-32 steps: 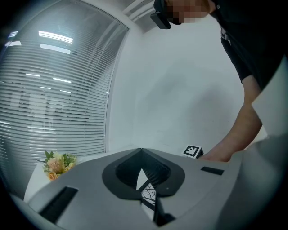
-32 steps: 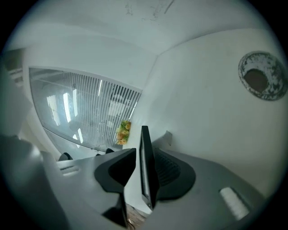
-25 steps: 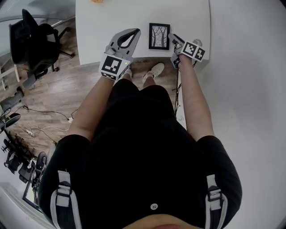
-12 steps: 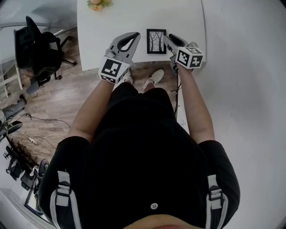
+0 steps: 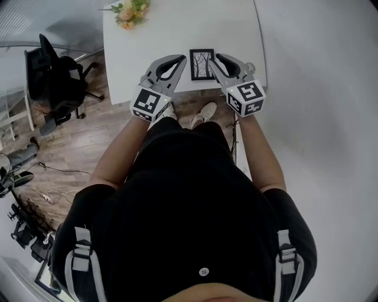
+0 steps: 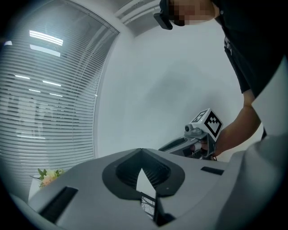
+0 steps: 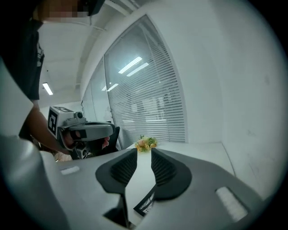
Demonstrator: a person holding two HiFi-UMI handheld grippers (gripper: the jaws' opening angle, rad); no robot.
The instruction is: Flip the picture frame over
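Two grippers: we hold one in each hand over the near edge of the table (image 5: 147, 41), with the picture frame (image 5: 201, 63) between them.
Left gripper (image 5: 181, 58): its jaws meet at the tips, with only a wedge-shaped gap behind them, and they hold nothing. Through that gap, in the left gripper view, we see a sliver of the frame below.
Right gripper (image 5: 214, 58): its jaws stand a narrow slot apart and are empty, with bare table showing between them. The tips sit just beside the frame's right edge; we cannot tell whether they touch it.
Picture frame: it lies flat on the table near the front edge. The side with the black border and the drawing of bare trees faces up.
Table: white, with the frame on its near part.
Flowers (image 5: 131, 10): these lie at the far left corner of the table, well apart from the frame.
Office chair (image 5: 56, 79): black, on the wooden floor to the left of the table.
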